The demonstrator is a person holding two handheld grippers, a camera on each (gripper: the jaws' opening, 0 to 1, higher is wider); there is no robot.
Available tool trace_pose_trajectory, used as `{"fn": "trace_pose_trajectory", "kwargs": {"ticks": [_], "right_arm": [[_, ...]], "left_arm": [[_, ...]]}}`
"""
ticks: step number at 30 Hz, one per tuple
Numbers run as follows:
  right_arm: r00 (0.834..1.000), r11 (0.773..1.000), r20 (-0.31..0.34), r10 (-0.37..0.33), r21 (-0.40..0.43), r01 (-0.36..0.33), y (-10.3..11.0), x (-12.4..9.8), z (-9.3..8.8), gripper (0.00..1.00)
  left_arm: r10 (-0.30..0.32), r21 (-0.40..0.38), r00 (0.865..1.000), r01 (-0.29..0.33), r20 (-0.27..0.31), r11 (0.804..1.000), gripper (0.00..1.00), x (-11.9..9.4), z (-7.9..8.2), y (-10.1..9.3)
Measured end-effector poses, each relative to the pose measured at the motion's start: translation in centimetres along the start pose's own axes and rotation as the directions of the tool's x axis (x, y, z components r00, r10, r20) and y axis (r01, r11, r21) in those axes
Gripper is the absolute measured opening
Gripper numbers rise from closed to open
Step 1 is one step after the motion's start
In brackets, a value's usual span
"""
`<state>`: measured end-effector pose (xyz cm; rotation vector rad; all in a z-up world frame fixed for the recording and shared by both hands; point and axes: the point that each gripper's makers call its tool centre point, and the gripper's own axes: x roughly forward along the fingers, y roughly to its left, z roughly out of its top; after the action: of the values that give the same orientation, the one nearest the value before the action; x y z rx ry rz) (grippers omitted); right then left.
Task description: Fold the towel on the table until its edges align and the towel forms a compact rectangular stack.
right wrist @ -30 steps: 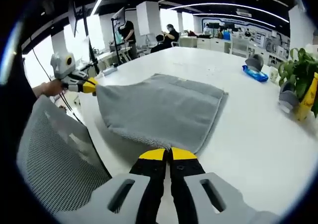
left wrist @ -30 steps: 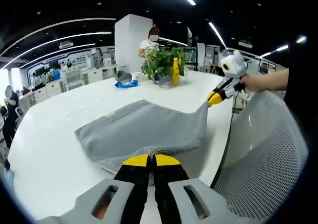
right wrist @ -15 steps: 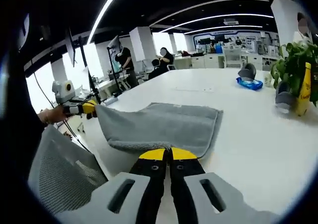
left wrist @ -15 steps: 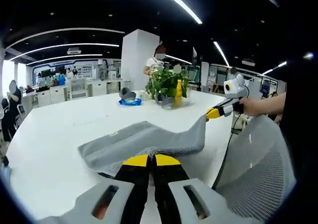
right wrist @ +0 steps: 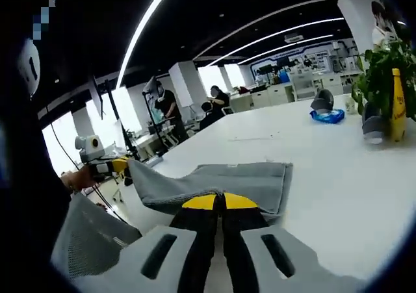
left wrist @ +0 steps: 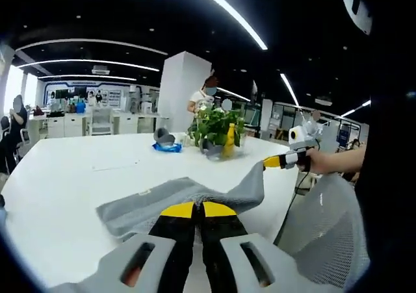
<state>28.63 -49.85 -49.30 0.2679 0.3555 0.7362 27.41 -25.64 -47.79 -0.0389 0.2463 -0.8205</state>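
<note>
Left gripper [left wrist: 197, 210], bottom centre of the left gripper view: yellow-tipped black jaws pressed together on the near edge of the grey terry-cloth towel [left wrist: 175, 199].

Right gripper [right wrist: 218, 202], bottom centre of the right gripper view: jaws likewise closed, pinching the towel's [right wrist: 227, 182] near edge.

Towel: mid-frame in both views, its near corners lifted, its far part lying on the wide white counter [left wrist: 71, 176]. In the left gripper view the right gripper [left wrist: 276, 162] holds a raised corner at centre right.

White mesh chair back [left wrist: 318, 228]: lower right of the left gripper view.

Green potted plant [left wrist: 214, 125] with yellow bottle [left wrist: 229, 143], blue object [left wrist: 167, 147]: on the counter, upper centre.

Person [left wrist: 203, 98]: standing behind the plant.
</note>
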Motion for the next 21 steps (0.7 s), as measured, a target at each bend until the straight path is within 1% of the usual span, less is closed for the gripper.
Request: {"fn": "trace_pose_trajectory", "kwargs": {"ticks": [3, 9, 11, 12, 13, 15, 18, 21], "right_arm": [[0.998, 0.999, 0.047, 0.04, 0.032, -0.041, 0.7, -0.1, 0.9, 0.0], [0.989, 0.992, 0.106, 0.099, 0.072, -0.107, 1.7, -0.3, 1.9, 0.0], [0.981, 0.986, 0.138, 0.139, 0.07, -0.15, 2.4, -0.5, 2.6, 0.0], [0.965, 0.974, 0.173, 0.199, 0.075, -0.214, 3.6, -0.6, 3.3, 0.0], [0.962, 0.973, 0.182, 0.206, 0.071, -0.222, 3.7, -0.7, 3.5, 0.0], [0.962, 0.972, 0.179, 0.206, 0.078, -0.222, 3.8, -0.6, 3.4, 0.0], [0.96, 0.969, 0.183, 0.212, 0.089, -0.231, 3.9, -0.6, 3.5, 0.0], [0.953, 0.963, 0.199, 0.23, 0.095, -0.252, 4.2, -0.7, 3.8, 0.0]], "left_arm": [[0.001, -0.018, 1.0, -0.001, 0.016, 1.0, 0.02, -0.3, 0.2, 0.1], [-0.005, -0.064, 0.998, 0.009, 0.067, 0.998, 0.02, -0.8, 1.1, 0.1], [-0.008, -0.076, 0.997, 0.014, 0.079, 0.997, 0.02, -0.9, 1.4, 0.1], [-0.006, -0.078, 0.996, 0.013, 0.086, 0.997, 0.02, -1.0, 1.6, 0.1], [-0.008, -0.083, 0.996, 0.016, 0.092, 0.996, 0.02, -1.0, 1.8, 0.1], [-0.008, -0.097, 0.994, 0.019, 0.111, 0.995, 0.02, -1.1, 2.3, 0.1], [-0.003, -0.091, 0.993, 0.014, 0.114, 0.996, 0.02, -1.1, 2.5, 0.2], [-0.006, -0.101, 0.993, 0.018, 0.118, 0.995, 0.02, -1.4, 2.6, 0.1]]}}
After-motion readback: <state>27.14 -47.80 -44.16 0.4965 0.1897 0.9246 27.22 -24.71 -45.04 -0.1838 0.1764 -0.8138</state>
